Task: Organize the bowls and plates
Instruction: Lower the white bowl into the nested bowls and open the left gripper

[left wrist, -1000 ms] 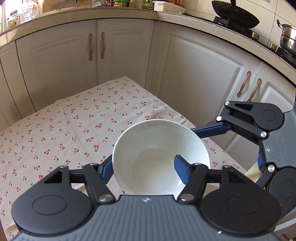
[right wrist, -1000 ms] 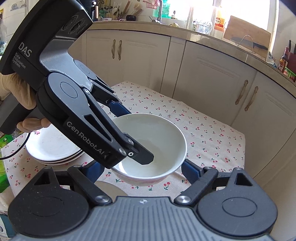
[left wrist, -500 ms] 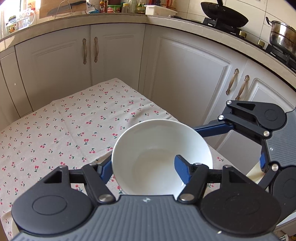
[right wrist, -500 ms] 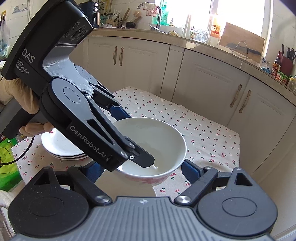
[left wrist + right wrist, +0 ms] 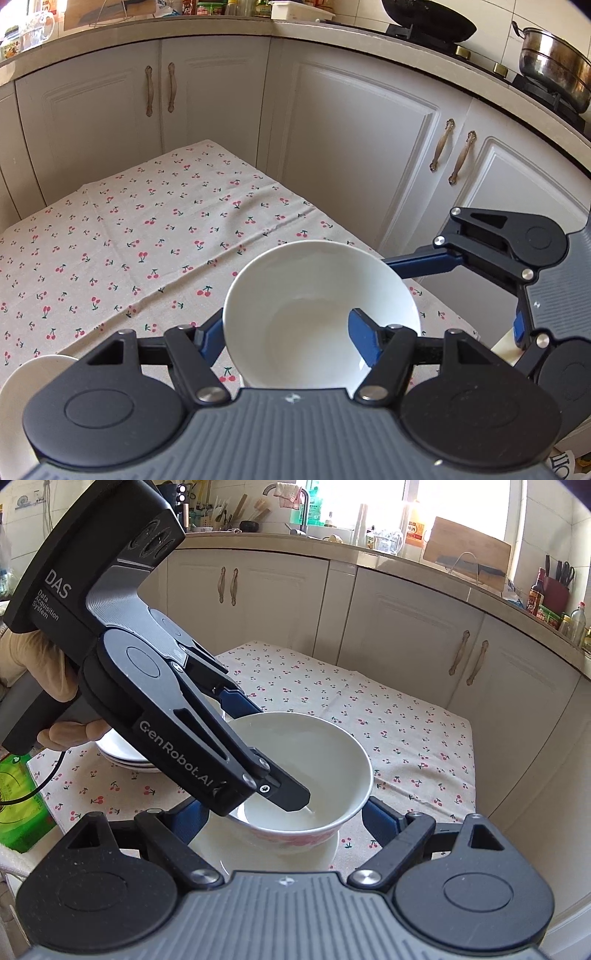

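My left gripper (image 5: 286, 336) is shut on the rim of a white bowl (image 5: 317, 314), one finger inside and one outside, holding it above the cherry-print tablecloth (image 5: 147, 240). In the right wrist view the same bowl (image 5: 314, 768), with a pink pattern outside, hangs just above a second white bowl or dish (image 5: 273, 853) beneath it. My right gripper (image 5: 284, 823) is open, its blue fingers on either side of that lower dish. A stack of white plates (image 5: 122, 749) lies at the left, partly hidden by the left gripper.
White kitchen cabinets (image 5: 221, 103) wrap around the far sides of the table. The table's right edge (image 5: 472, 768) is close to the bowl. A green packet (image 5: 18, 797) lies at the left edge. A white plate rim (image 5: 22, 398) shows at lower left.
My left gripper has carried the bowl down and toward the right gripper, over the lower dish. The right gripper has stayed open around that dish.
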Motion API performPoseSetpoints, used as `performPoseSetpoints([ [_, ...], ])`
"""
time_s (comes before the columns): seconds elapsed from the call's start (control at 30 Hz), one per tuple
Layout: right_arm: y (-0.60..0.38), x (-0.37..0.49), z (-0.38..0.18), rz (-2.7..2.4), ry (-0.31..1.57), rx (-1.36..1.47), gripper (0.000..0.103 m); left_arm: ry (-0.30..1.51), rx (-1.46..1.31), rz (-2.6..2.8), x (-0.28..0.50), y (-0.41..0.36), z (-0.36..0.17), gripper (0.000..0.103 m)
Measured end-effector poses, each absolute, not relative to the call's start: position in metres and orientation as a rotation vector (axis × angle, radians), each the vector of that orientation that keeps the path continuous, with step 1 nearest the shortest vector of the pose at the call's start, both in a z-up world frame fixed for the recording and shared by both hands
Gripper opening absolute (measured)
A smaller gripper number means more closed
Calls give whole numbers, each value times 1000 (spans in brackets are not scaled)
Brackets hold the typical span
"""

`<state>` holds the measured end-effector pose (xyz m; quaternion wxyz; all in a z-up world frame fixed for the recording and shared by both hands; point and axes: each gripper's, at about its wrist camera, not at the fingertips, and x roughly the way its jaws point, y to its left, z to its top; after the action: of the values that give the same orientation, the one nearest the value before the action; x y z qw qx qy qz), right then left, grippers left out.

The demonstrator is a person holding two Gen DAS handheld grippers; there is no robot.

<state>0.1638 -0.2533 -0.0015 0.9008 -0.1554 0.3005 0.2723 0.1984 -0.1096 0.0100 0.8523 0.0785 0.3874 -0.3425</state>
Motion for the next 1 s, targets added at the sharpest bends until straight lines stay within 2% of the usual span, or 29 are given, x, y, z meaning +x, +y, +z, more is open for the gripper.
performPoseSetpoints([
  [1.0, -258, 155, -20, 565, 665, -258, 92, 815, 212, -723, 186, -115, -3, 69],
])
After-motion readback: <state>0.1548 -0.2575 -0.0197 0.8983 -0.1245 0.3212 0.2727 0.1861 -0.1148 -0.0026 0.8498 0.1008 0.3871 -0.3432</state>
